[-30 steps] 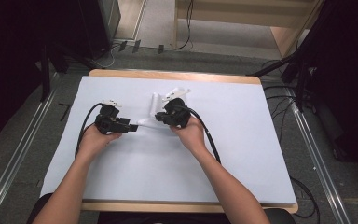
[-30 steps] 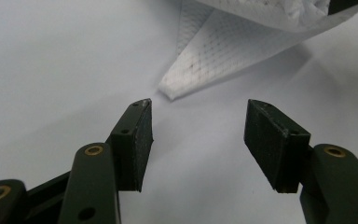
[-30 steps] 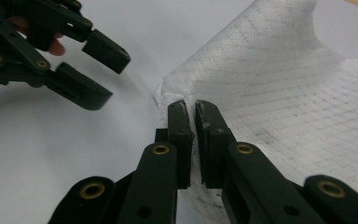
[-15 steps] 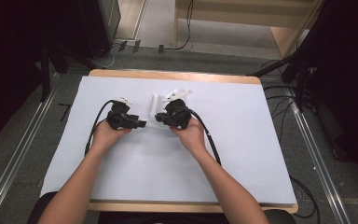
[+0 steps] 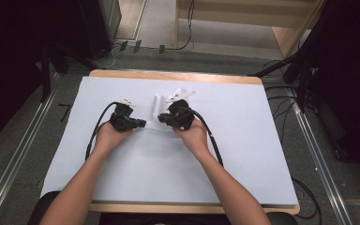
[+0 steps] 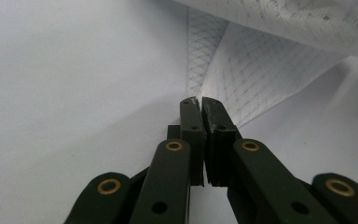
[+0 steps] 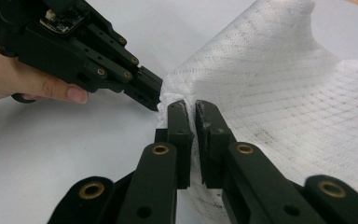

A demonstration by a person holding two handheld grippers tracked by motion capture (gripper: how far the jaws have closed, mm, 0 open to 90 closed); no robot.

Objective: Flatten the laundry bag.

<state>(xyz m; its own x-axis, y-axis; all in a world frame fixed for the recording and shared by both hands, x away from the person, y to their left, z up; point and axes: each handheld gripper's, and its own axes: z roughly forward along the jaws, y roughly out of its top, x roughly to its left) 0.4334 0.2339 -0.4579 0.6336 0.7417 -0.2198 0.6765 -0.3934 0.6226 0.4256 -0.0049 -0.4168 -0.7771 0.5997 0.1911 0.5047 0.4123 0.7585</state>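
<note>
White, quilted paper towel (image 7: 279,93) lies bunched on the table just ahead of both my grippers, its near edge lifted off the surface. My right gripper (image 7: 190,108) is clamped on a corner of that edge, the sheet pinched thin between the jaws. My left gripper (image 6: 198,103) has just been closing, and its jaws now meet on the neighbouring corner; from the right gripper view I see its tip biting the same edge, close beside my own. In the high view the left gripper (image 5: 141,123) and right gripper (image 5: 161,119) face each other with the towel (image 5: 158,105) just beyond them.

I judge the sheet to be very light, limp and easy to tear, so it should be taken at the corners and pulled apart gently, keeping the tension even. It will sag and fold wherever I leave it unsupported.

I can read no brand, label or writing on the towel or on the white table cover (image 5: 243,140).
</note>
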